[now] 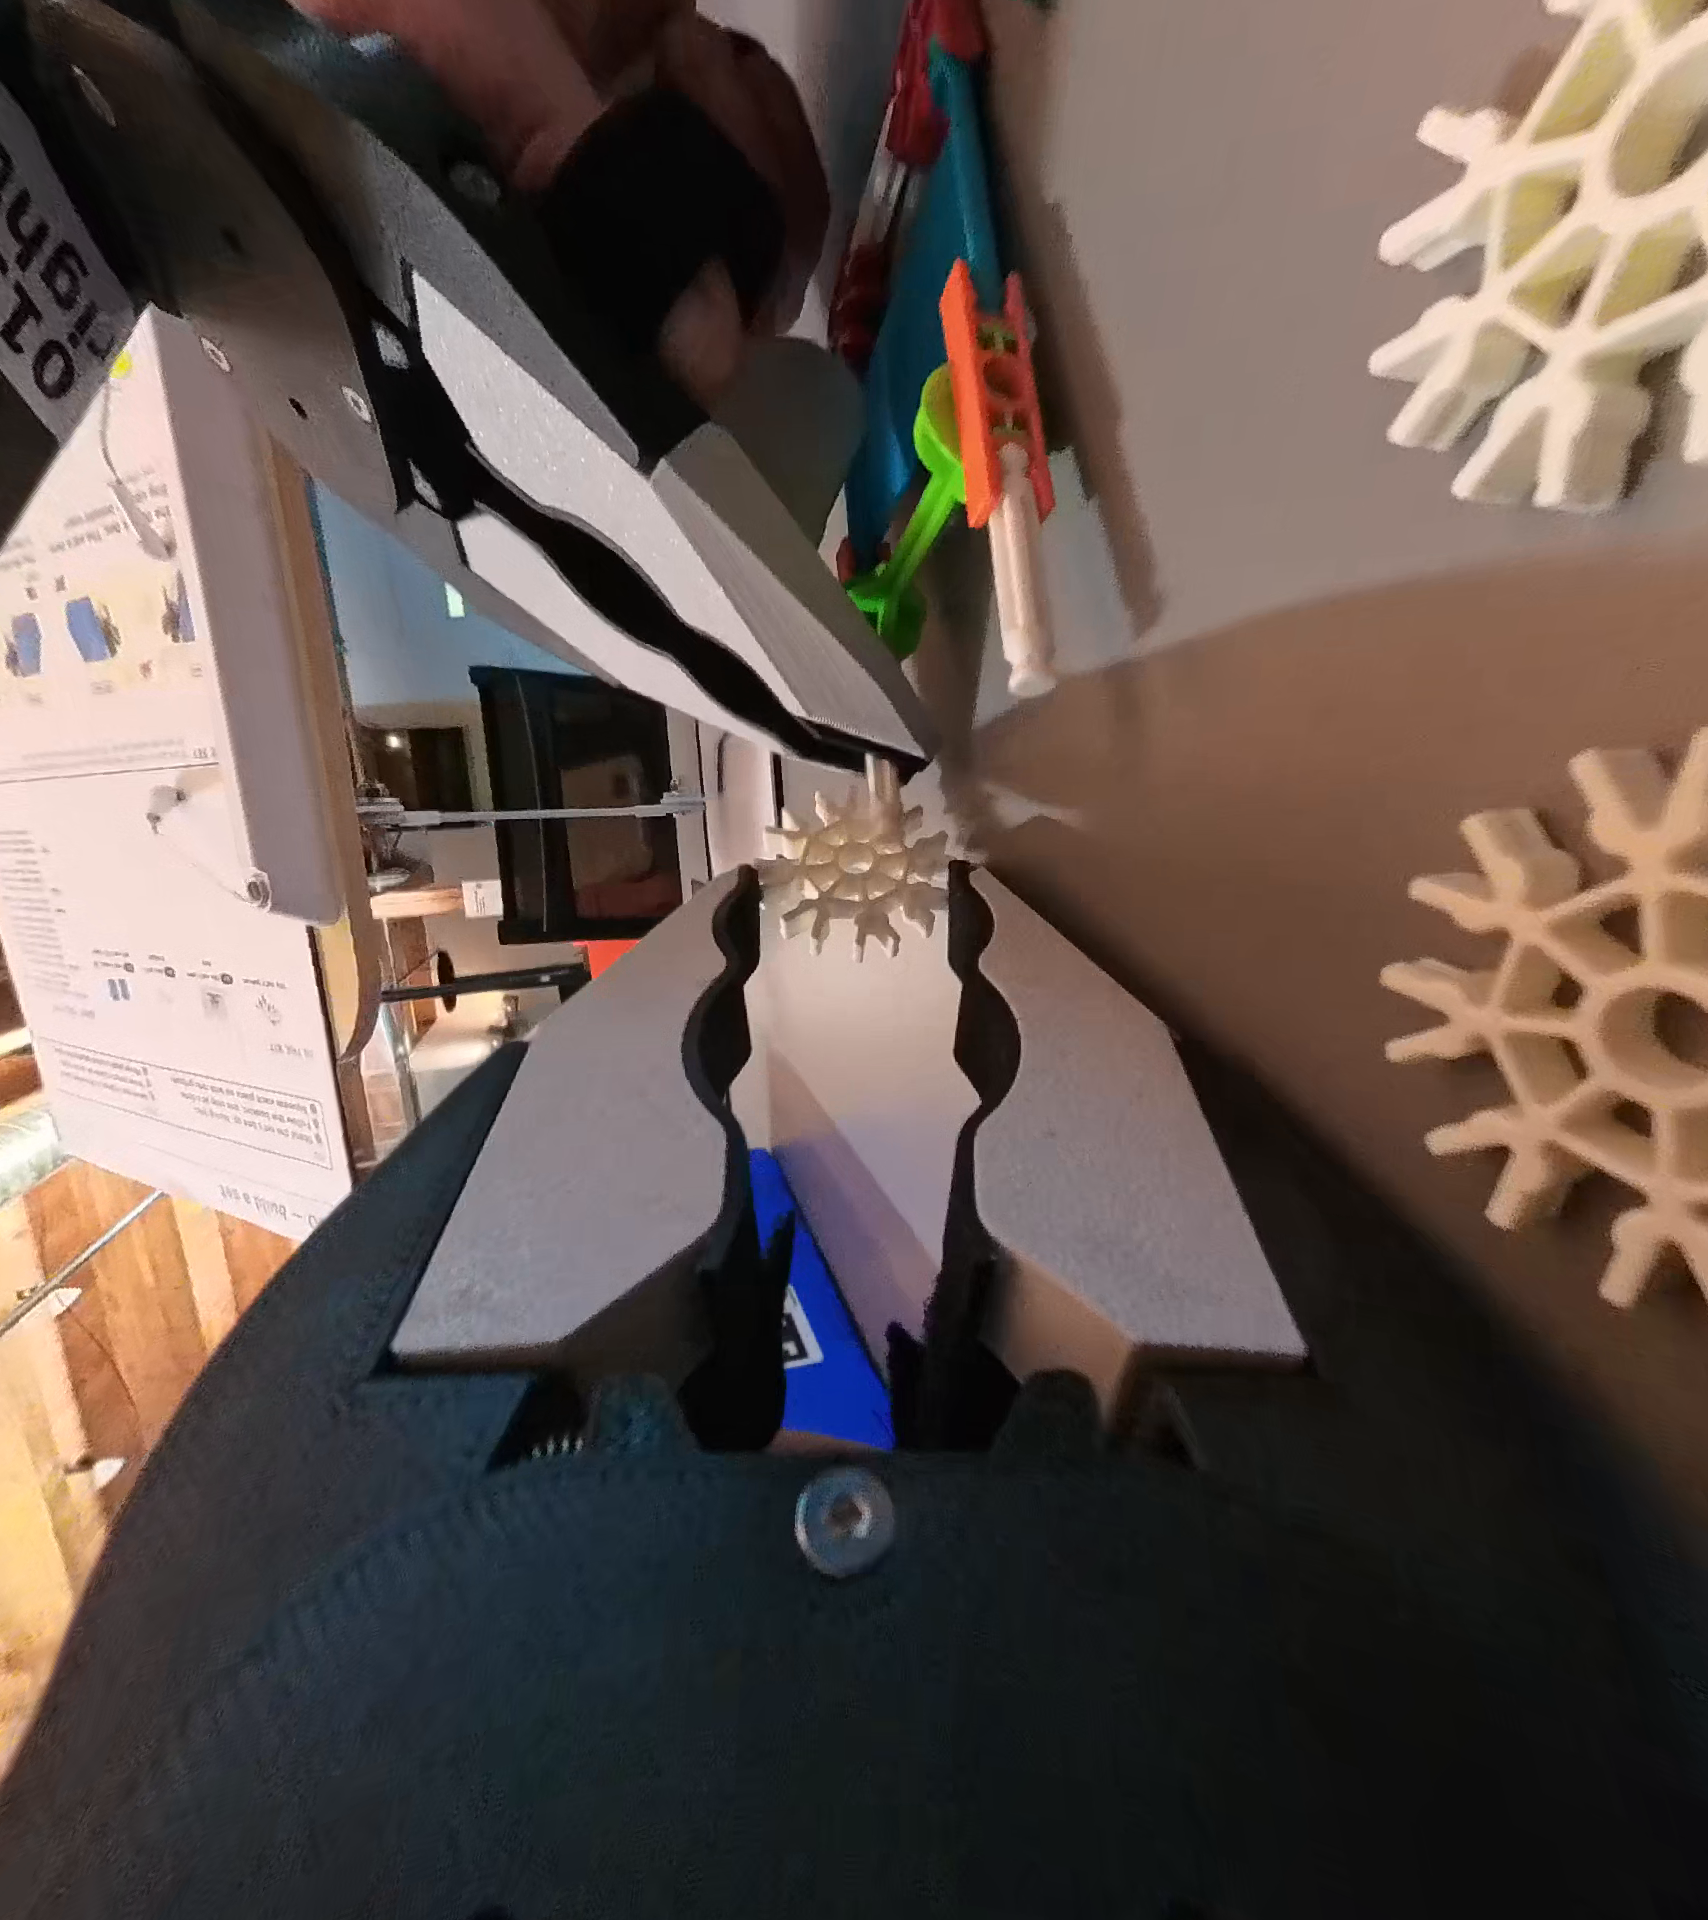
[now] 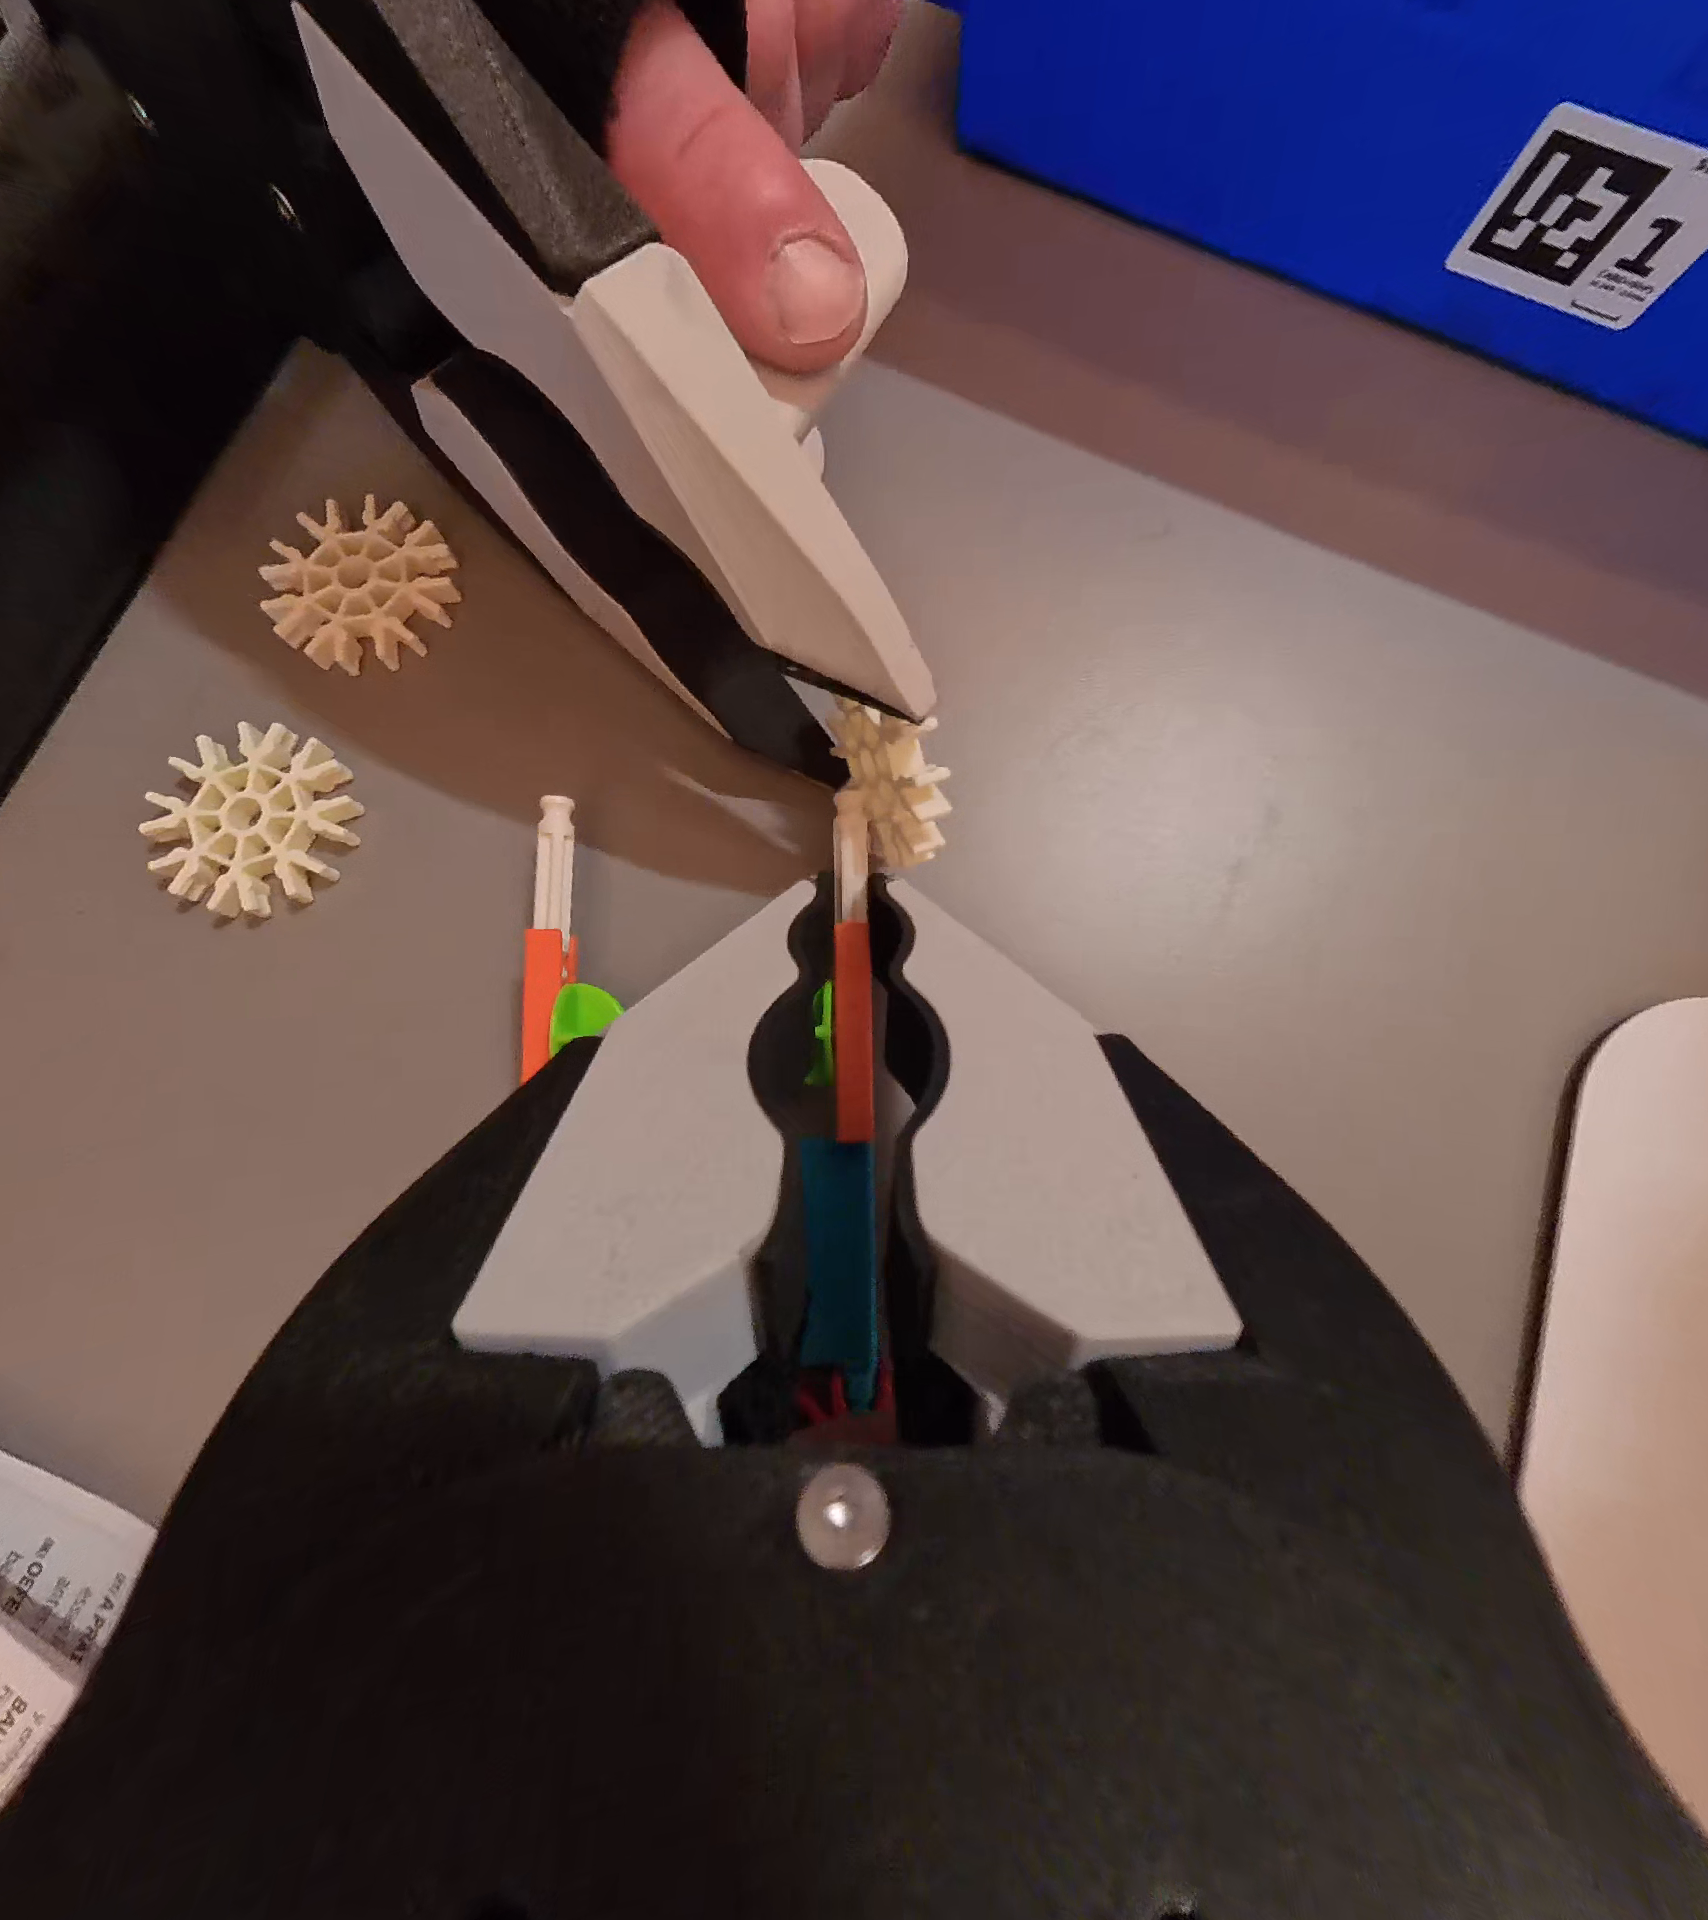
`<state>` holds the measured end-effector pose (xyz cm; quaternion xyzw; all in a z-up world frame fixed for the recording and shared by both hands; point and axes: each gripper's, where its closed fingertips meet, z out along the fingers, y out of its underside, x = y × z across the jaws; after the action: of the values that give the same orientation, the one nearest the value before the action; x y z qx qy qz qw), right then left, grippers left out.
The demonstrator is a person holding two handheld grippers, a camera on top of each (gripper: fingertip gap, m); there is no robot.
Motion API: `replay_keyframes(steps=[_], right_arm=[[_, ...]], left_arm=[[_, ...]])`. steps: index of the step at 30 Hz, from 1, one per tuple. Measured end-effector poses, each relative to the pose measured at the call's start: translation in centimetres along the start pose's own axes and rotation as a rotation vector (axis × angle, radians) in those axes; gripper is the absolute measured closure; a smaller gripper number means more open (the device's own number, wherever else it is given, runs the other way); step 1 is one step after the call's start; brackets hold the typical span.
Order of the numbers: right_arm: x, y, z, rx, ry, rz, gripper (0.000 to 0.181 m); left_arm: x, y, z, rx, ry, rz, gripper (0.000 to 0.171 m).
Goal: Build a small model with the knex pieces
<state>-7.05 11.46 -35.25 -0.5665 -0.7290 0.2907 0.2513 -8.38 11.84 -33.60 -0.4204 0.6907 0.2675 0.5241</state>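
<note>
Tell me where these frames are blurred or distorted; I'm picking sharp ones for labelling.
Left wrist view: motion streaks smear the rod and the grey tabletop near the held snowflake connector; wide-angle bending swells the edge snowflakes. Right wrist view: mostly sharp, a slight streak beside the left tongs, soft lower corners.

- Our left gripper (image 1: 855, 883) has pale grey wedge fingers (image 1: 580, 1174) lined with wavy black pads, on a rough black printed body.
- A silver screw (image 1: 842, 1520) sits at 6 o'clock on that body.
- Our right gripper (image 2: 845, 883) is built alike, its round-headed screw (image 2: 842, 1527) at 6 o'clock.
- Toward 11 o'clock, a black fingerless glove (image 2: 663, 62) covers the hand.
</note>
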Motion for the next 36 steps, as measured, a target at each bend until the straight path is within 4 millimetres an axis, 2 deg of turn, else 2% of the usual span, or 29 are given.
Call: replay_keyframes(steps=[5,16,19,22,24,28,32,33,36], right_arm=[[-0.2,-0.1,-0.5,0.026,-0.022,-0.004,0.178],[-0.2,0.2,-0.2,0.031,-0.03,-0.004,0.175],[-0.2,0.0,-0.2,0.024,-0.018,-0.021,0.167],[0.0,-0.6,-0.3,0.04,0.006,-0.026,0.149],[-0.3,-1.1,-0.2,0.063,-0.006,-0.029,0.148],[-0.8,-1.0,0.5,0.051,-0.02,-0.058,0.164],[-1.1,-1.1,0.5,0.048,-0.021,-0.072,0.167],[-1.1,-1.1,0.5,0.05,-0.02,-0.078,0.173],[-1.1,-1.2,0.6,0.045,-0.009,-0.092,0.173]], left_arm=[[0.2,-0.4,-0.5,0.042,-0.003,0.016,0.137],[0.3,-0.7,-0.7,0.096,0.005,-0.011,0.137],[0.3,-0.9,-0.8,0.115,0.01,-0.013,0.137],[0.4,-1.1,-1.0,0.13,0.009,-0.002,0.137],[0.4,-1.3,-1.0,0.138,0.007,0.008,0.137],[0.4,-1.4,-1.1,0.142,0.003,0.016,0.137],[0.4,-1.2,-1.2,0.124,0.008,-0.006,0.137],[0.4,-1.2,-1.2,0.122,0.025,-0.041,0.136],[0.0,-0.9,-1.5,0.111,0.07,-0.18,0.12]])
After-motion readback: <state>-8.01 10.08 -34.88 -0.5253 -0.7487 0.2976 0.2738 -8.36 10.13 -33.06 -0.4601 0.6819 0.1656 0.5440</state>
